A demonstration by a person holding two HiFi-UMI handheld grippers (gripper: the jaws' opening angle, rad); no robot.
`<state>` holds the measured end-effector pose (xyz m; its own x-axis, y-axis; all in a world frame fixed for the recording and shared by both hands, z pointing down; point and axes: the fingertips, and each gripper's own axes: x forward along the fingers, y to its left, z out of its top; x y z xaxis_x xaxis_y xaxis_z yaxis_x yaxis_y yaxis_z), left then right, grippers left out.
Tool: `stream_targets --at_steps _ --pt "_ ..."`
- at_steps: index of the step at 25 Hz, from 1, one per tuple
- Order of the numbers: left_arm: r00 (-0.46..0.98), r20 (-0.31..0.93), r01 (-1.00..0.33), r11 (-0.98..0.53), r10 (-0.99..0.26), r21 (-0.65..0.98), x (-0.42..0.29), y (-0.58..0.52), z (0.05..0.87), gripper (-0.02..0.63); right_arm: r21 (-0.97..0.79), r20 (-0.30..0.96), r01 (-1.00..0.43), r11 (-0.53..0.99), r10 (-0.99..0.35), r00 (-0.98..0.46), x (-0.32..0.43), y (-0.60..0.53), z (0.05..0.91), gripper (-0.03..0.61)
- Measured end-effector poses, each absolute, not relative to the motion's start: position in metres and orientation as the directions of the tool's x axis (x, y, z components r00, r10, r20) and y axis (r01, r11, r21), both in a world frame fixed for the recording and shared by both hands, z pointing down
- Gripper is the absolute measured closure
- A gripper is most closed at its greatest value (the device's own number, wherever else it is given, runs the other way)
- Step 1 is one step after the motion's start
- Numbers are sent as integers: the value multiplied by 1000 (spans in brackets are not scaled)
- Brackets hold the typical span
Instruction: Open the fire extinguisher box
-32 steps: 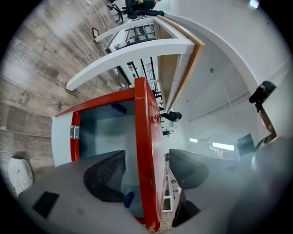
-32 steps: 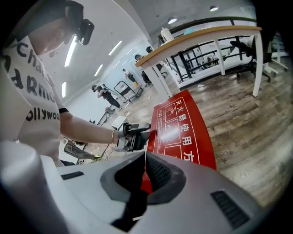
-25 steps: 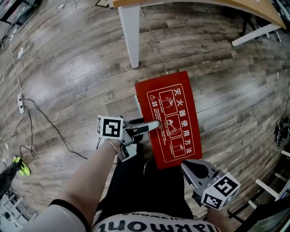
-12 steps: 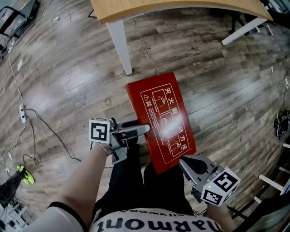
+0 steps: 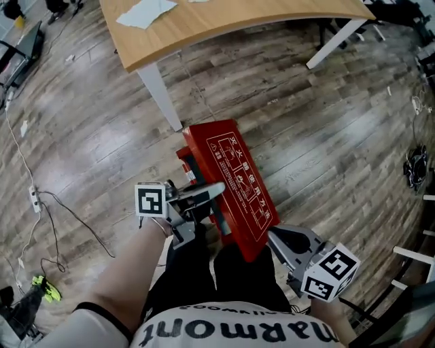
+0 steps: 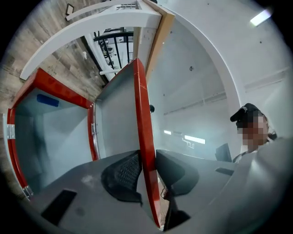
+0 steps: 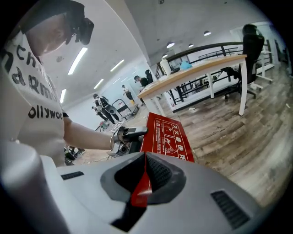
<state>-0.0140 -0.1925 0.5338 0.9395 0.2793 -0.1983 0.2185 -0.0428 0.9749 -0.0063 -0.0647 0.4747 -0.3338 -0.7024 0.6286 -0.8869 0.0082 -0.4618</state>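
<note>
Left tool (image 5: 216, 190), its jaws just closing, is clamping the lid (image 5: 234, 178) edge. Right tool (image 5: 273, 236) is clamping the lid's corner, above the box (image 5: 186, 160).

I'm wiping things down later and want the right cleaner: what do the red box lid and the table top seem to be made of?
Red lid: probably thin painted sheet metal. It has a smooth, slightly glossy red face with white print, a slim edge and a plain grey underside. Table top: wood or wood-look laminate with a matte finish and pale grain; which of the two cannot be told.

Box lid print (image 5: 239, 185) illegibly small
</note>
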Motion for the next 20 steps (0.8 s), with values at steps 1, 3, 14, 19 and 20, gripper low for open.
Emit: stream_targets --at_steps 1,3,14,19,20 --pt "940 -201 217 -29 275 976 -9 -192 529 523 -451 626 -893 -5 -715 -312 -3 -64 470 566" --pt "943 -195 206 -14 268 978 2 -191 521 522 -431 620 -901 -43 -740 -261 4 -62 461 566" --pt "960 -81 85 -3 268 996 41 -183 501 522 -387 521 -902 -189 -852 -45 30 -69 411 566" --pt "965 -54 54 7 255 998 43 -180 502 525 -396 476 -902 -172 -878 -42 59 -76 414 566" --pt "966 -49 49 6 253 999 46 -180 501 525 -410 468 -898 -158 -882 -58 68 -78 416 566"
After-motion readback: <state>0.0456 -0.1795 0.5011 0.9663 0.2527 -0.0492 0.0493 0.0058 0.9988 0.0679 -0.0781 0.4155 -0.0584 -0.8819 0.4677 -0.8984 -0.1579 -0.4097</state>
